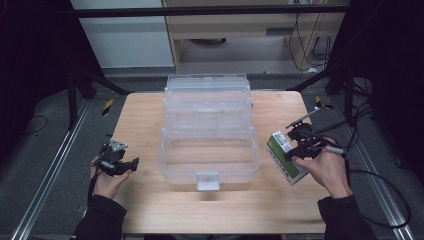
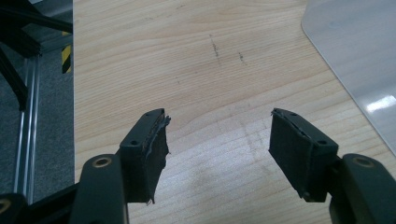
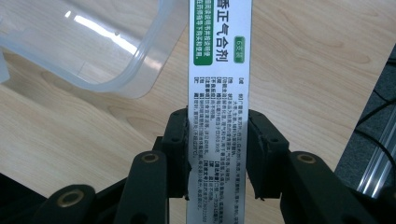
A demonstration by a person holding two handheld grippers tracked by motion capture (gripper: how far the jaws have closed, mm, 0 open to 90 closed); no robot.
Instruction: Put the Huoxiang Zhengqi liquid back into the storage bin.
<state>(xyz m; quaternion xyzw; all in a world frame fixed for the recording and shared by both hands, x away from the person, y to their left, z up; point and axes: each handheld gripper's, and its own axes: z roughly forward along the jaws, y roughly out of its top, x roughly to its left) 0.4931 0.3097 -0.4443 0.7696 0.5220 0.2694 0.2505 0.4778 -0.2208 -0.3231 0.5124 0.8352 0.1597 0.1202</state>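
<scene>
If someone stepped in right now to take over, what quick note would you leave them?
Right hand-held gripper: shut on a green and white box, held just right of the clear plastic case.
Left hand-held gripper: open, nothing between its jaws, over bare table left of the case.
Done: box picked up.
Left: the case stands open with nothing in its bottom tray; probably the box goes in there.

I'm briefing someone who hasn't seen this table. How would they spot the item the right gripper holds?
Start at the clear plastic box in the middle of the wooden table. Just right of it, the right gripper clamps a flat green-and-white carton. It is the one printed, coloured thing there.
</scene>
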